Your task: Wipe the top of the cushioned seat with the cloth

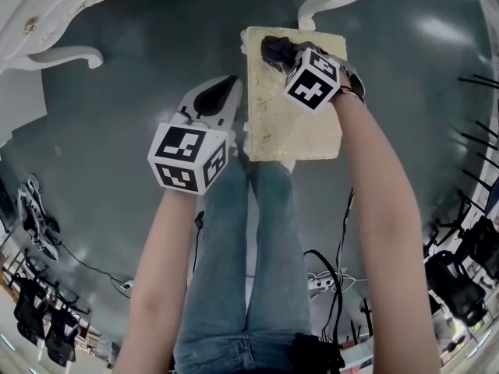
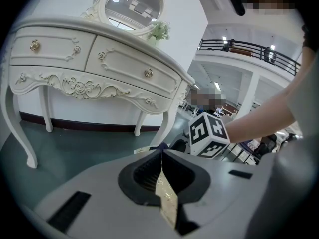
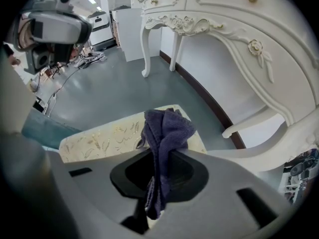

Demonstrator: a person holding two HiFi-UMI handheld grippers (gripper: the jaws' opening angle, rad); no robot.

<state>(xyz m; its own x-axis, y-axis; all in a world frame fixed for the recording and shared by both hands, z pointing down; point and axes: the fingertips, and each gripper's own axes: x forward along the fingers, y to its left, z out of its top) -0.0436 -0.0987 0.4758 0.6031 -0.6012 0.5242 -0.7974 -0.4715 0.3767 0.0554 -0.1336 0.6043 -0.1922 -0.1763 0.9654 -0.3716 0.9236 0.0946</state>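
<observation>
The cushioned seat point(image 1: 300, 123) is cream with a gold pattern and stands in front of my knees. My right gripper point(image 1: 284, 53) is over its far left corner, shut on a dark blue cloth point(image 1: 274, 49). In the right gripper view the cloth point(image 3: 167, 128) bunches ahead of the jaws, just over the seat top point(image 3: 99, 138); I cannot tell if it touches. My left gripper point(image 1: 234, 84) is at the seat's left edge. Its jaws are shut on a cream and gold strip of the seat's edge point(image 2: 167, 203).
A white carved dressing table point(image 2: 99, 59) stands just beyond the seat, with one curved leg point(image 1: 323, 2) close to the seat's far edge. My legs in jeans point(image 1: 257, 232) are below the seat. Cables and a power strip point(image 1: 327, 275) lie on the grey floor.
</observation>
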